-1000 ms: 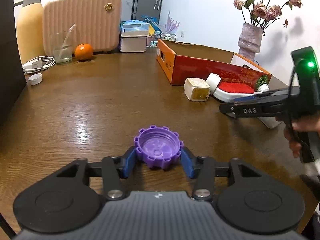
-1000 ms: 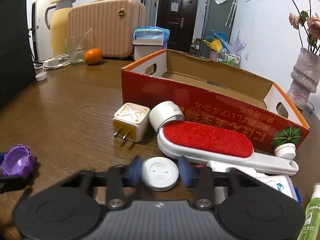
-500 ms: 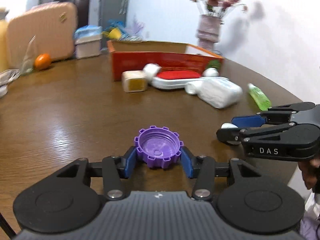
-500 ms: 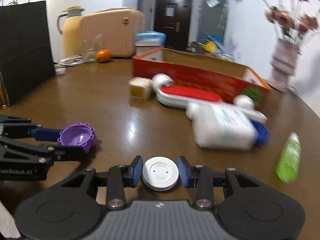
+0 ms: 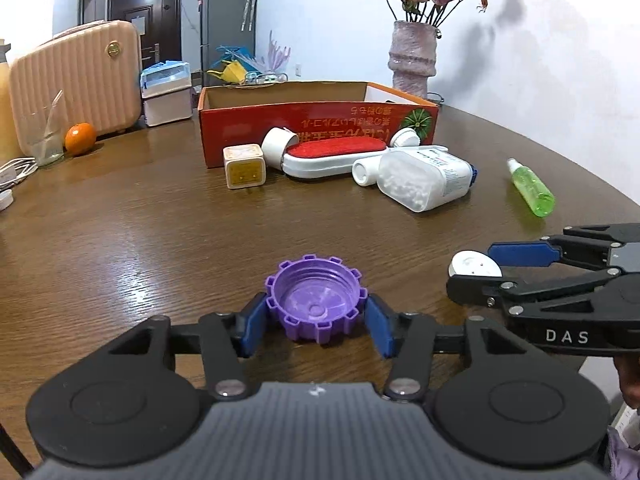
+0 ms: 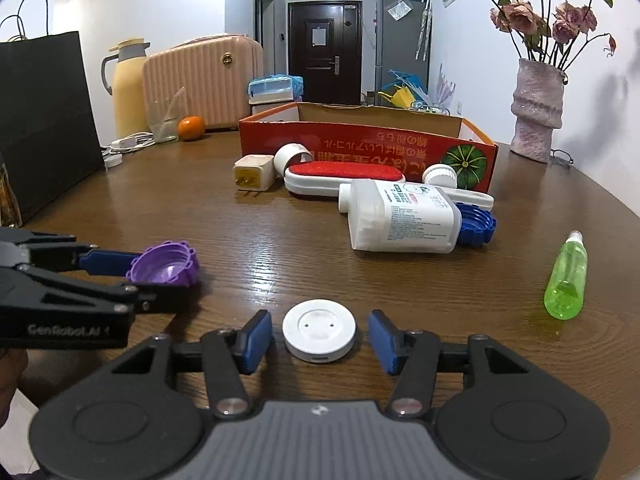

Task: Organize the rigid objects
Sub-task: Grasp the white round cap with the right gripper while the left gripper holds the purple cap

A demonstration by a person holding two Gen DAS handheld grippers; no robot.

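A purple toothed cap (image 5: 316, 304) sits open side up on the wooden table (image 5: 140, 240), between the blue pads of my left gripper (image 5: 316, 318). Its jaws are opening and the pads look just off the cap's rim. To the right, my right gripper (image 6: 320, 330) is opening too. A white round disc (image 6: 319, 334) lies flat on the table between its pads, with a clear gap on each side. In the left wrist view the disc (image 5: 474, 266) shows between the right gripper's fingers (image 5: 520, 254). In the right wrist view the cap (image 6: 164, 266) shows at the left gripper's tips.
Farther back stand an open red cardboard box (image 5: 320, 128), a cream charger cube (image 5: 245, 166), a red lint brush (image 5: 336, 152), a white bottle (image 5: 424, 180) and a blue cap (image 6: 476, 224). A green spray bottle (image 6: 566, 280) lies right. A vase (image 6: 536, 112), an orange (image 6: 191, 127) and a black bag (image 6: 44, 120) ring the table.
Both grippers drew back from the box toward the table's near edge, carrying the cap and the disc. Both jaws have now widened, and the disc lies free on the table.
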